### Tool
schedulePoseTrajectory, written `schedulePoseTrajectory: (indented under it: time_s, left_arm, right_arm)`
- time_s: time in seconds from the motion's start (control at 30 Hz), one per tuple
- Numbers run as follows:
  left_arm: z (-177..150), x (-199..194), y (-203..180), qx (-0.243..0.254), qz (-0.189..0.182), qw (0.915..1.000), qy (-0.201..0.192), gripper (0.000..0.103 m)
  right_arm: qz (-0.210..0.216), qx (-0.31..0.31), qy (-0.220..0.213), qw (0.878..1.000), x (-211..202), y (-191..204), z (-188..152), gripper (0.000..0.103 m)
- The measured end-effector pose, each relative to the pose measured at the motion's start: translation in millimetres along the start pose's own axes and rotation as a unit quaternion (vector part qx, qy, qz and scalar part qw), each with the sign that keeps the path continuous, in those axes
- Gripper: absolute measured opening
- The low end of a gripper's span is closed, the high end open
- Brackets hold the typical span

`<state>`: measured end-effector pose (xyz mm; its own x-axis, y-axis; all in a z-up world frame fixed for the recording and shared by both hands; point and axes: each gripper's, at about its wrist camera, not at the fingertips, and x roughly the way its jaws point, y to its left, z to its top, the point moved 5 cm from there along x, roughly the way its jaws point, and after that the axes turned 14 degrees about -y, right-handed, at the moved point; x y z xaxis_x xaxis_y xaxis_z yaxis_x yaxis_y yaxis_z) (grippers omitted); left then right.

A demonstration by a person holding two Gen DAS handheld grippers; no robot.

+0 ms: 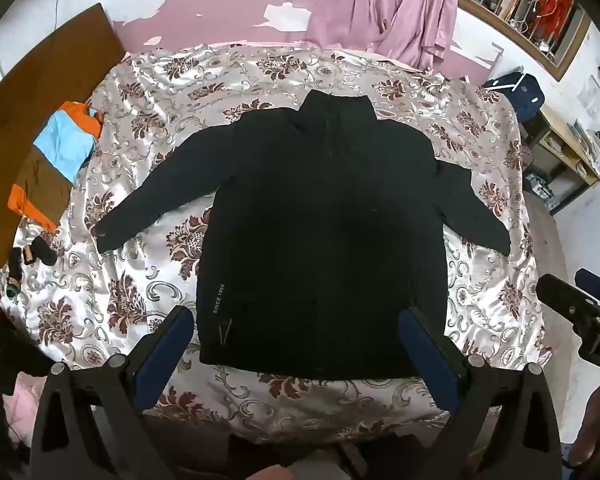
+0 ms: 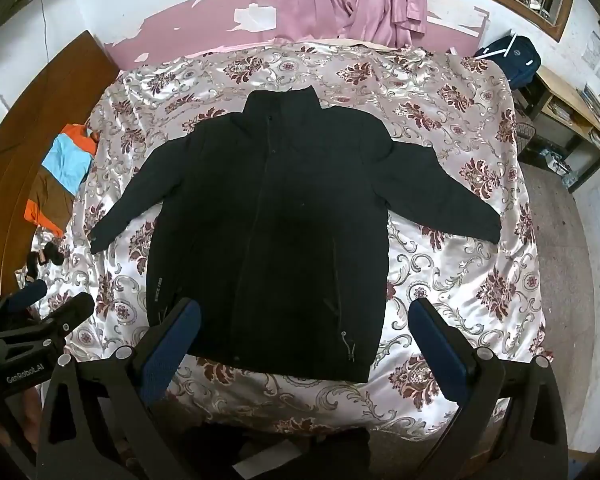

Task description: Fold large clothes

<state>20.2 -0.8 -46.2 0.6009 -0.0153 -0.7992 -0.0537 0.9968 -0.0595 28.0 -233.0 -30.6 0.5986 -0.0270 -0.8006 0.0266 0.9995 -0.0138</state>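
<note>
A black jacket (image 1: pixel 324 216) (image 2: pixel 276 220) lies flat, front up, on the floral bedspread (image 1: pixel 140 300) (image 2: pixel 460 288). Its collar points to the far wall and both sleeves are spread out to the sides. My left gripper (image 1: pixel 296 316) hangs open above the jacket's hem, its blue pads wide apart and touching nothing. My right gripper (image 2: pixel 304 308) is open too, above the hem's right part, and holds nothing. In the left wrist view the right gripper (image 1: pixel 576 300) also shows at the right edge. In the right wrist view the left gripper (image 2: pixel 48 308) shows at the left edge.
A folded orange, blue and brown garment (image 1: pixel 56 164) (image 2: pixel 60 176) lies at the bed's left edge near small dark items (image 1: pixel 36 256). Pink curtains (image 1: pixel 384 8) hang behind the bed. A dark backpack (image 2: pixel 512 56) and a wooden shelf (image 2: pixel 572 120) stand at the right. A wooden headboard (image 1: pixel 28 92) runs along the left.
</note>
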Motion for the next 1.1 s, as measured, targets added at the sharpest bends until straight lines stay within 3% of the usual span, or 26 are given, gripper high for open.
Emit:
schedulePoseTrajectory:
  time_s: [1.1]
  left_arm:
    - [0.0,0.3,0.4,-0.003,-0.002,1.0,0.002,0.103]
  right_arm:
    - [0.001,0.001,-0.002,1.0,-1.0,2.1,4.5,0.102]
